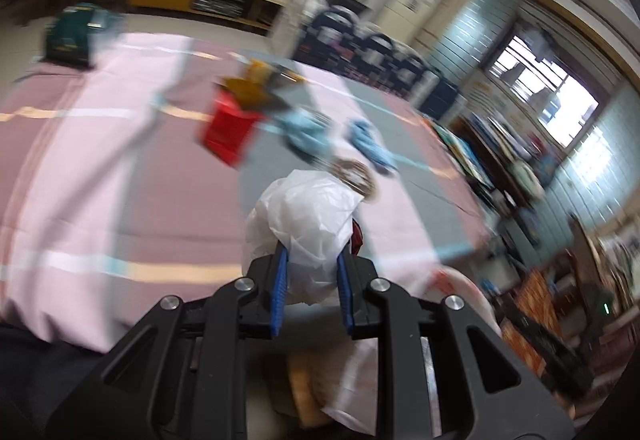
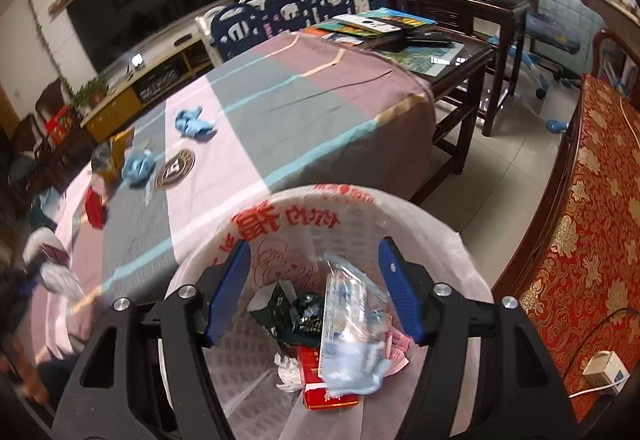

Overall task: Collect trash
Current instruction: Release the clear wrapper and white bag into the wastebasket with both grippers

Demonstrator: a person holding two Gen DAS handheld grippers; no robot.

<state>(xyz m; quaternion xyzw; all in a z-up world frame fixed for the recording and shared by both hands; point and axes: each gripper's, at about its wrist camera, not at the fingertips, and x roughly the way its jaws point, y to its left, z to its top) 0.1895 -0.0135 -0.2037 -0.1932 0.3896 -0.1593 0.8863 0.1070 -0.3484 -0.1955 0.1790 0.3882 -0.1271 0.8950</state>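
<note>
My left gripper (image 1: 312, 268) is shut on a crumpled white plastic bag (image 1: 308, 216), held above the cloth-covered table (image 1: 100, 180). On the cloth beyond it lie a red box (image 1: 230, 134), two crumpled blue pieces (image 1: 306, 132) (image 1: 370, 144) and a yellow packet (image 1: 248, 86). My right gripper (image 2: 314, 280) stands open over a white-lined waste basket (image 2: 440, 240) at the table's edge. Nothing is pressed between its blue pads (image 2: 226, 292). Below them in the basket lie a clear plastic packet (image 2: 348, 316), a dark green wrapper (image 2: 292, 314) and a red box (image 2: 320, 384).
A round badge-like disc (image 2: 175, 169) lies on the cloth near the blue pieces. A dark wooden side table (image 2: 472, 60) stacked with books stands past the table's far corner. A red patterned bench (image 2: 580, 220) runs along the right, with a white plug adapter (image 2: 604, 368) on it.
</note>
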